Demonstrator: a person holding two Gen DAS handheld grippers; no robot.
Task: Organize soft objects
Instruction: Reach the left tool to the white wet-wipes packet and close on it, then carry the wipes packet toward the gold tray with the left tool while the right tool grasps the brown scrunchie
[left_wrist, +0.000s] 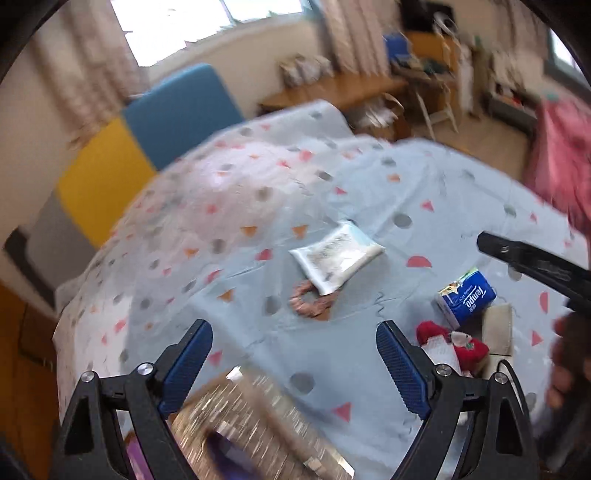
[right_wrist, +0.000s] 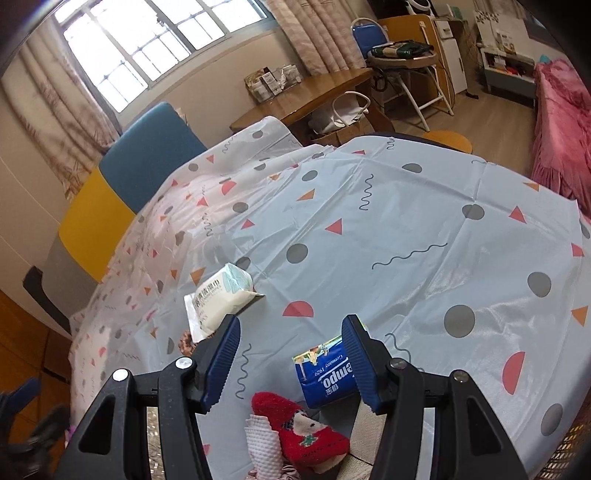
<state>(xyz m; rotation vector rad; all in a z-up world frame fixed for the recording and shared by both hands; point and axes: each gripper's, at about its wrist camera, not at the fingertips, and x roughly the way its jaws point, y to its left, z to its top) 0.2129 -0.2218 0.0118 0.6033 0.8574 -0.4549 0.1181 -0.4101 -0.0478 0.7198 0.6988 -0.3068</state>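
Note:
My left gripper (left_wrist: 294, 350) is open and empty above the patterned tablecloth (left_wrist: 424, 192), over a shiny woven basket (left_wrist: 258, 424). Ahead lie a white wet-wipe pack (left_wrist: 337, 256) and a pink scrunchie (left_wrist: 310, 301). A blue Tempo tissue pack (left_wrist: 466, 297) and a red sock (left_wrist: 452, 343) lie to the right. My right gripper (right_wrist: 291, 354) is open and empty, just above the Tempo pack (right_wrist: 327, 374), with the red sock (right_wrist: 295, 424) below and the wipe pack (right_wrist: 221, 299) to the left.
A blue and yellow padded headboard (right_wrist: 122, 177) stands at the far left. A wooden desk (right_wrist: 310, 96) and folding chair (right_wrist: 406, 62) are behind the table. A pink bed (right_wrist: 565, 122) is at right. A beige cloth (left_wrist: 498, 328) lies by the sock.

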